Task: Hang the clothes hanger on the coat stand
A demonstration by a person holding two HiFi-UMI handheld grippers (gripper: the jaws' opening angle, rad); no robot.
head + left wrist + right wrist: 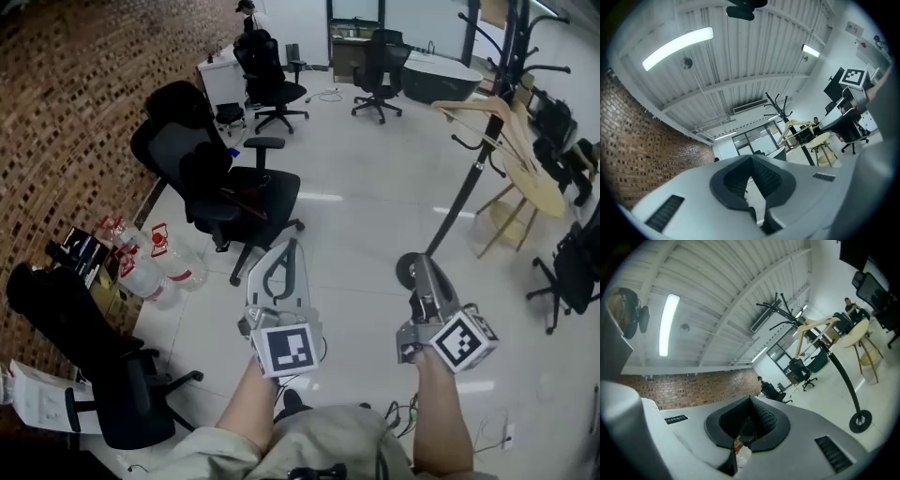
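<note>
The black coat stand (461,199) leans up from its round base (406,272) toward the top right. A light wooden clothes hanger (480,110) hangs on one of its upper hooks. The stand (783,108) and hanger (797,128) also show far off in the left gripper view, and likewise the stand (840,372) and hanger (812,328) in the right gripper view. My left gripper (289,249) (751,159) is shut and empty, held over the open floor. My right gripper (419,264) (750,400) is shut and empty too, close beside the stand's base.
Black office chairs (220,178) stand to the left along the brick wall (66,112), with water bottles (155,262) on the floor. A round wooden table (539,183) and more chairs (574,267) are at the right. Glossy white floor (361,211) lies ahead.
</note>
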